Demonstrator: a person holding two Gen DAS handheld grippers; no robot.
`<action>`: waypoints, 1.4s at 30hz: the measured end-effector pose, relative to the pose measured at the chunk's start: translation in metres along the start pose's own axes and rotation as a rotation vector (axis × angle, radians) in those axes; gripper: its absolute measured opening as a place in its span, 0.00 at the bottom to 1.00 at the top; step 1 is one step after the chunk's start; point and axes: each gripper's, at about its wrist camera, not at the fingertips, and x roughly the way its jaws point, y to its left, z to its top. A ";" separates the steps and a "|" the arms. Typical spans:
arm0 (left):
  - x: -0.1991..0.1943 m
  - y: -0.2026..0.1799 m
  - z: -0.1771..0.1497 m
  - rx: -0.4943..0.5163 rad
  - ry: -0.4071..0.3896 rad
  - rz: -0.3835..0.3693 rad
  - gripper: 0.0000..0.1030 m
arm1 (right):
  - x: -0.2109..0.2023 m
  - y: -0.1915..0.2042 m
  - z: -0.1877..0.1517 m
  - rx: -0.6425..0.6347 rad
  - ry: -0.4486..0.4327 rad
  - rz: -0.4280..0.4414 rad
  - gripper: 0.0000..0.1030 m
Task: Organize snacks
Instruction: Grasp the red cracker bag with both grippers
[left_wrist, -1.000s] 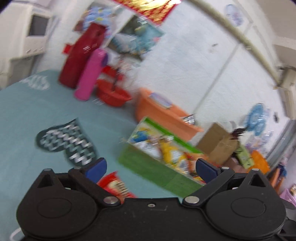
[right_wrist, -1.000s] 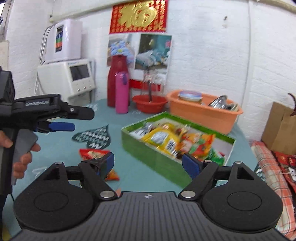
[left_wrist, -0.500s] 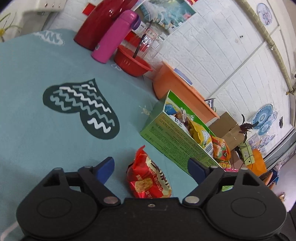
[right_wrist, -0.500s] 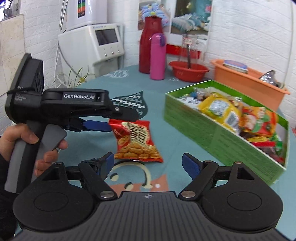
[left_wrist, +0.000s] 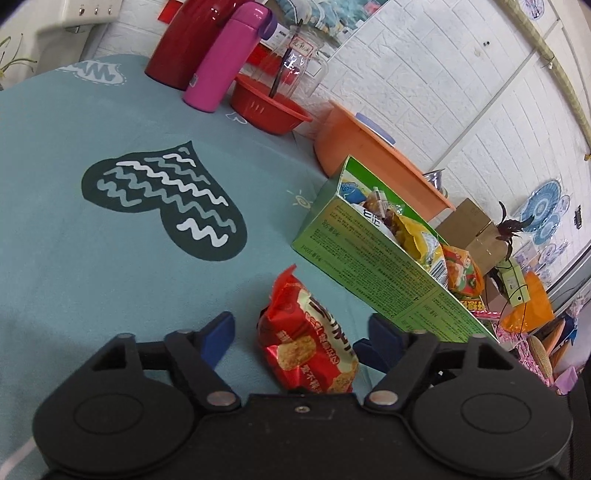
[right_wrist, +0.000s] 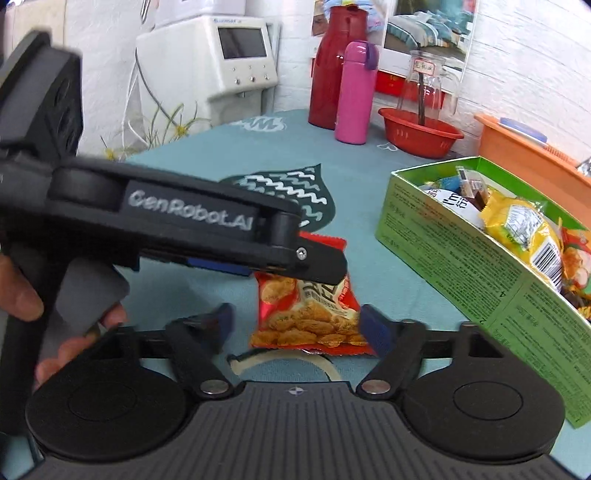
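Observation:
A red snack bag (left_wrist: 308, 343) lies on the teal tablecloth just left of a green box (left_wrist: 373, 266) filled with snack packets. My left gripper (left_wrist: 301, 338) is open, its blue fingers on either side of the bag, low over it. In the right wrist view the same bag (right_wrist: 308, 314) lies between the open fingers of my right gripper (right_wrist: 299, 325), and the left gripper's black body (right_wrist: 192, 229) reaches over the bag's far end from the left. The green box (right_wrist: 465, 266) stands to the right.
A red thermos (right_wrist: 334, 66), pink bottle (right_wrist: 354, 92), red bowl (right_wrist: 419, 133) with a glass jar, and orange basin (right_wrist: 528, 162) line the table's far edge by the wall. A dark heart print (left_wrist: 162, 203) marks the cloth. A white appliance (right_wrist: 221, 62) stands at the back left.
Both grippers have moved down and closer to the red bag. The left gripper now straddles it, and it has come to cover the bag's far end in the right wrist view.

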 end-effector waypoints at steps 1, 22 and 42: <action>0.000 0.001 0.000 -0.003 0.002 -0.006 1.00 | -0.001 0.002 -0.001 -0.029 -0.003 -0.011 0.91; 0.006 0.005 -0.004 -0.042 0.040 -0.081 1.00 | -0.028 0.007 -0.014 -0.012 0.031 0.007 1.00; 0.004 0.008 -0.003 -0.038 0.031 -0.076 1.00 | -0.022 0.002 -0.020 -0.035 0.017 -0.015 0.82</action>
